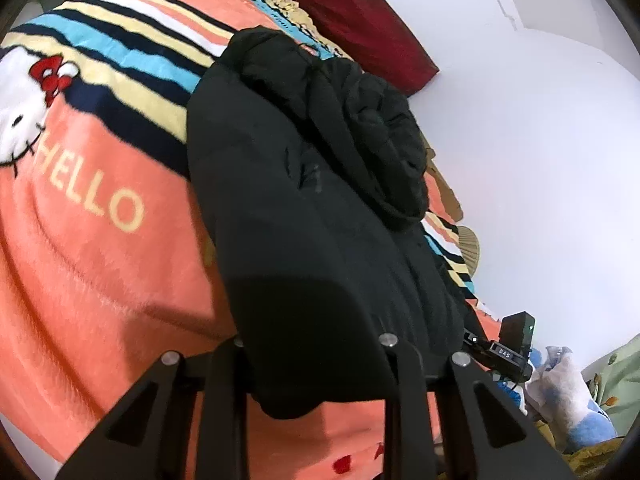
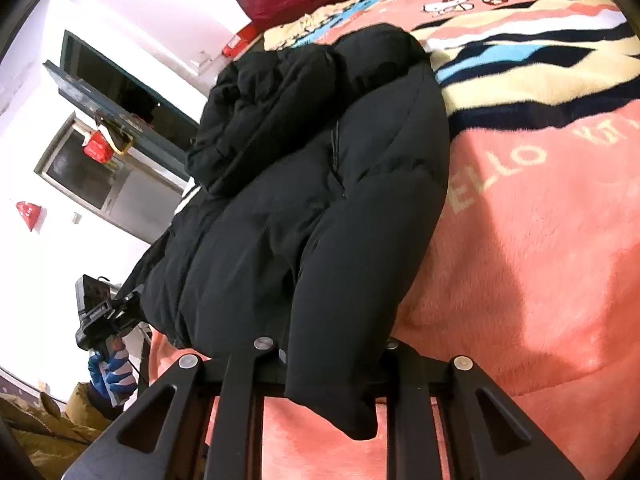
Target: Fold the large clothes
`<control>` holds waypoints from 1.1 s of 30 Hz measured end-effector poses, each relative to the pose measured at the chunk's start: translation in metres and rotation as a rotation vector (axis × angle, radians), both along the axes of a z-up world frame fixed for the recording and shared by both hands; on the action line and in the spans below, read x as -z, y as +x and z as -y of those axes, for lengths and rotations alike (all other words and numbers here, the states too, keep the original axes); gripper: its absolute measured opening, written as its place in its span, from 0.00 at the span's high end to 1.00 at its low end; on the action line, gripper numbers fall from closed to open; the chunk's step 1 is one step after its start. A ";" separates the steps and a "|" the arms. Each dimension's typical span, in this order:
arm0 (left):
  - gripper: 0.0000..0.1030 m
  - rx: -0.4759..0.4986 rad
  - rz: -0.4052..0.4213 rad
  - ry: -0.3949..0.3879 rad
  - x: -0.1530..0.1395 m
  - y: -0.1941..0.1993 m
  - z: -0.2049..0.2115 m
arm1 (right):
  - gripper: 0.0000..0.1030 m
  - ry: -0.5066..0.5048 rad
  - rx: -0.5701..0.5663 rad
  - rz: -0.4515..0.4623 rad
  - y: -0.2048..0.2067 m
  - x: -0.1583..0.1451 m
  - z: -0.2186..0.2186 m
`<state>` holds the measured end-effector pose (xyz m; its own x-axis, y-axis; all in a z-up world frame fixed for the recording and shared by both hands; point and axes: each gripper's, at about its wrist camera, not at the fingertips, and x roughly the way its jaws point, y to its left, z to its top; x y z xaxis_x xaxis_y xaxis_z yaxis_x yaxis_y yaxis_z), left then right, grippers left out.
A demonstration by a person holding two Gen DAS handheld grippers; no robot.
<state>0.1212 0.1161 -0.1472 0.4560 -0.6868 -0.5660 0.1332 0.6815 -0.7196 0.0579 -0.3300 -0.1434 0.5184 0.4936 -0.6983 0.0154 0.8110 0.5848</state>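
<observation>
A black puffer jacket point(image 1: 312, 208) lies lengthwise on a bed with a pink Hello Kitty blanket point(image 1: 92, 248). It also shows in the right wrist view point(image 2: 320, 208), its hood bunched at the far end. My left gripper point(image 1: 316, 360) holds the near hem, whose cloth fills the gap and hangs over the frame; the fingertips are hidden. My right gripper point(image 2: 328, 360) holds the hem's other corner the same way. Each gripper shows in the other's view, at the jacket's opposite lower corner, the right one point(image 1: 512, 344) and the left one point(image 2: 100, 312).
A dark red pillow point(image 1: 360, 16) lies at the head of the bed against a white wall point(image 1: 540, 160). A dark-framed window point(image 2: 116, 92) and red ornaments are on the wall beside the bed. The blanket point(image 2: 540, 240) spreads wide beside the jacket.
</observation>
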 end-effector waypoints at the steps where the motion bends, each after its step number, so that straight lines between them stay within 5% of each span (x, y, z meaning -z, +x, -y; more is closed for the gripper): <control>1: 0.78 0.002 0.006 -0.001 -0.002 0.001 0.000 | 0.83 0.002 0.003 0.003 0.000 -0.001 0.001; 20: 0.81 0.020 0.119 -0.051 -0.036 0.011 -0.009 | 0.83 0.005 0.074 0.065 0.002 -0.033 0.003; 33: 0.83 -0.003 0.187 -0.073 -0.066 0.023 -0.021 | 0.83 0.102 0.151 0.137 0.016 -0.064 0.014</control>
<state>0.1438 0.1367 -0.0807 0.5504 -0.7215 -0.4201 0.2671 0.6289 -0.7301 0.0736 -0.3440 -0.0797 0.6782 0.4681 -0.5666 0.0466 0.7420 0.6688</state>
